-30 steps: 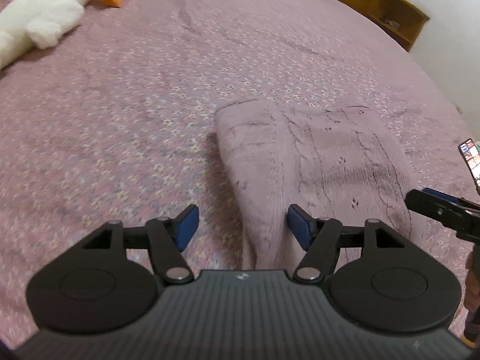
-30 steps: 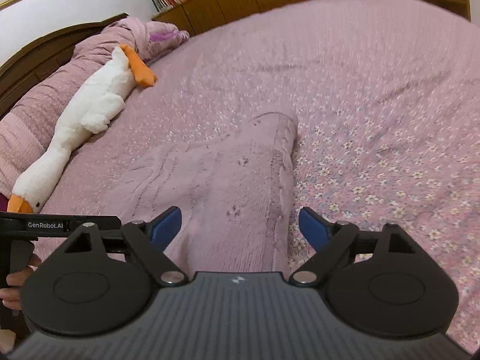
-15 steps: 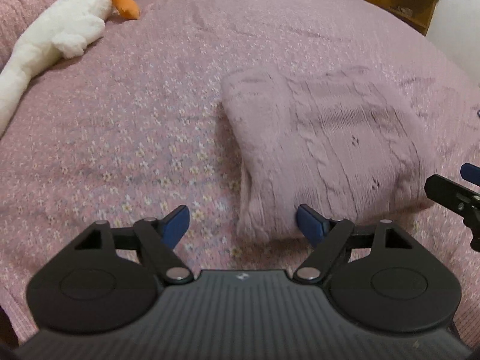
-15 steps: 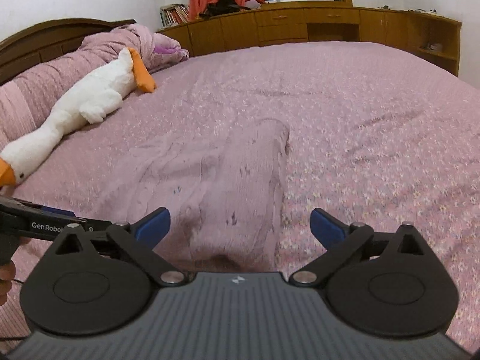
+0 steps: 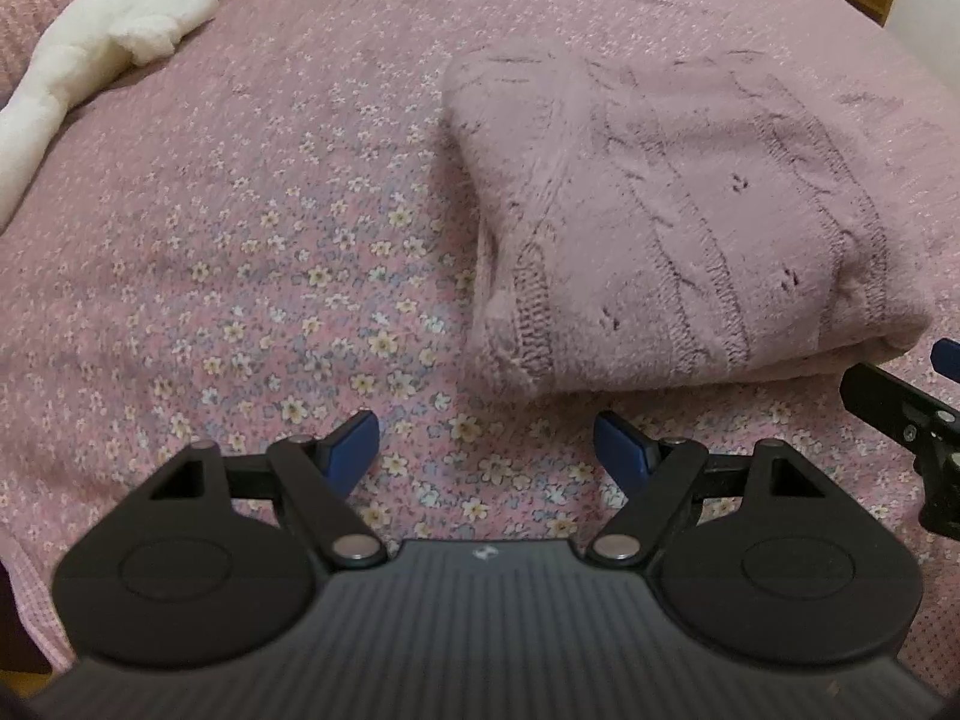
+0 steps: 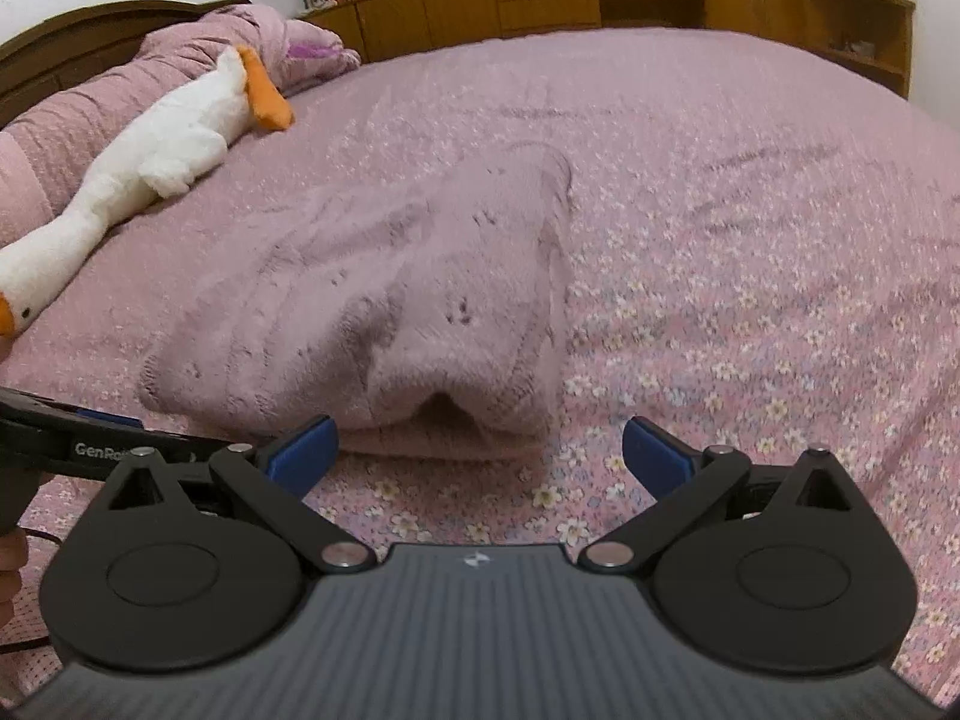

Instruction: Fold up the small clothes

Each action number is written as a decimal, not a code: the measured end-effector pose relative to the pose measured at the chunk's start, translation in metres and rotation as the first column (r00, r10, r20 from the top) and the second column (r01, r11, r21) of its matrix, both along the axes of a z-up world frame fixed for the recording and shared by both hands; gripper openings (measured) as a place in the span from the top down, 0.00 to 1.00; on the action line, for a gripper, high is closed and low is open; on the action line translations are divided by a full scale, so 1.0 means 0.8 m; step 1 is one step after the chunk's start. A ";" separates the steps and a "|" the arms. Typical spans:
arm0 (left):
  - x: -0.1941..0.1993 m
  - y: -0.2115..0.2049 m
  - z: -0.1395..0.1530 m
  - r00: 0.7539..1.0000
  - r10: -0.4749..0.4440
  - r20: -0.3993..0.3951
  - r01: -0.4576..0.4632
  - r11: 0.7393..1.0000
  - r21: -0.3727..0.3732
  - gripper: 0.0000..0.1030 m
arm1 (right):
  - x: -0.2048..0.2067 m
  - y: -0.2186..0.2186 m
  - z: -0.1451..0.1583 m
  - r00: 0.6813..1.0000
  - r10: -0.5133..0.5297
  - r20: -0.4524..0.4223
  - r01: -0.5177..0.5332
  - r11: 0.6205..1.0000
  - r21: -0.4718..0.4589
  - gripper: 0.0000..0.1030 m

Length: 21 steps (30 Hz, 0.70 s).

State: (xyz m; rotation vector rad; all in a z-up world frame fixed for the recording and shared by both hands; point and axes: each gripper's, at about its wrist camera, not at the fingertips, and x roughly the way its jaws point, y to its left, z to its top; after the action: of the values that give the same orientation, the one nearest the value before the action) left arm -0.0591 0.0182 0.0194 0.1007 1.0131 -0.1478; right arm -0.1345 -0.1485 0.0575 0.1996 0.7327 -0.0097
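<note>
A folded pink knit sweater [image 5: 678,228] lay on the bed, its cable pattern facing up and its layered folded edge turned toward the near side. It rested on a pink bedspread [image 5: 270,228] printed with small flowers, which covered the whole bed and showed a few shallow creases on the far right. Well apart from the sweater, at the far left, a white plush goose [image 6: 150,156] with an orange beak stretched along the bedspread beside a bunched pink quilt [image 6: 78,102]. A dark wooden headboard [image 6: 90,30] stood behind the quilt. Beyond the bed, low wooden cabinets [image 6: 600,0] ran along a pale wall, with books on a shelf at the left end and red cloth above.

The left hand-held gripper [image 5: 486,447] was angled down at the bedspread just in front of the sweater's near left corner, its blue pads spread apart with nothing between them. The right hand-held gripper [image 6: 477,450] hovered just in front of the sweater's near folded edge, jaws spread wide and empty, not touching the knit. In the right wrist view, part of a hand [image 6: 12,552] showed at the left edge, under the other tool.
</note>
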 end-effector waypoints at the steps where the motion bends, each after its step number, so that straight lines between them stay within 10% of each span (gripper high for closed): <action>1: 0.000 -0.001 -0.001 1.000 0.001 -0.003 -0.001 1.000 0.002 0.22 | 0.002 -0.001 -0.003 1.000 -0.006 -0.010 0.006 1.000 0.002 0.00; 21: -0.009 -0.013 -0.005 1.000 -0.003 0.017 0.003 1.000 0.019 0.22 | 0.013 -0.008 -0.017 0.999 -0.010 -0.043 0.011 1.000 0.024 0.00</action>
State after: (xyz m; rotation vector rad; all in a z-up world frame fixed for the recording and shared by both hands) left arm -0.0660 0.0075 0.0158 0.1204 0.9973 -0.1397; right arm -0.1245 -0.1549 0.0440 0.2265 0.7748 -0.0149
